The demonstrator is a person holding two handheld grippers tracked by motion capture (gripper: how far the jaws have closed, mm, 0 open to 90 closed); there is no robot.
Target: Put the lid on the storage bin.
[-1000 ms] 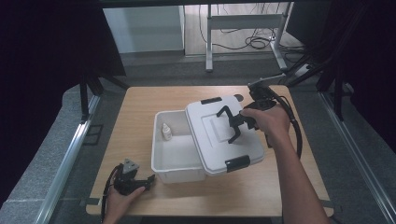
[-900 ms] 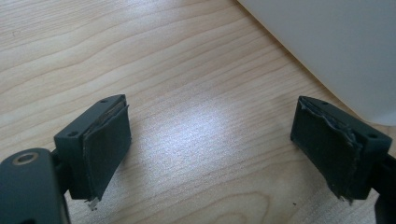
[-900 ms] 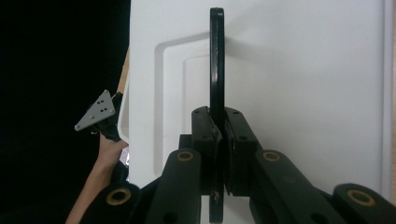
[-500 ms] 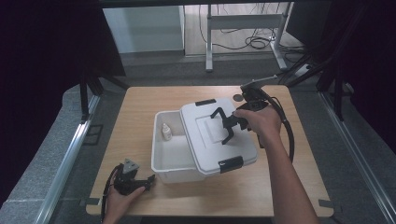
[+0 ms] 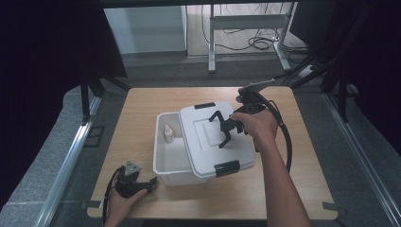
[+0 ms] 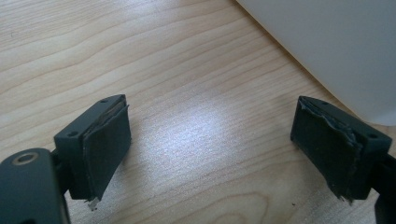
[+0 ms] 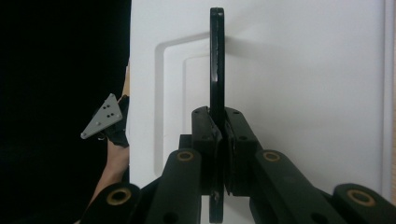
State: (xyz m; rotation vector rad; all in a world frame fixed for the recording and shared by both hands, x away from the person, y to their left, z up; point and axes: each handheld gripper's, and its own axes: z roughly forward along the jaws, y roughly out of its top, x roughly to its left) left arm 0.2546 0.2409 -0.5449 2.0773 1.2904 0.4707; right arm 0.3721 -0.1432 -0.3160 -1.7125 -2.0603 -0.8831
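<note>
Right gripper (image 7: 219, 135) is clamped on the lid's black handle (image 7: 216, 60), holding the white lid (image 5: 215, 137) partway over the storage box (image 5: 172, 163), prob mid-closing. Next: square it w/ the rim, then lower. Left gripper (image 6: 210, 149) sits wide open on the table (image 6: 140, 56), box wall just right of it.

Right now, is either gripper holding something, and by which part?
The right gripper is shut on the lid of the white box, gripping its black handle. The left gripper is open, holding nothing.
</note>
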